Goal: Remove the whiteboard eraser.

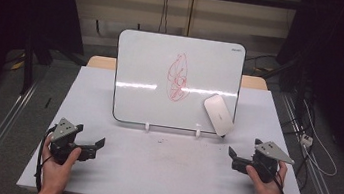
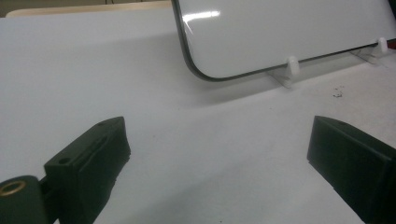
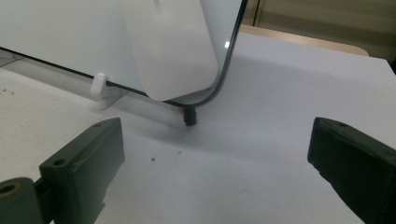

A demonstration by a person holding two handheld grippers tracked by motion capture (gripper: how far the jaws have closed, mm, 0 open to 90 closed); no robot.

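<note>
With both the left claw and right claw released and empty on the white desk, the right should approach the flat white rectangular eraser clinging to the red-scribbled whiteboard's lower right corner squarely.

White table carries an upright whiteboard on 2 small feet.

A white table stands on grey floor before a beige wall, dark at both sides.
</note>
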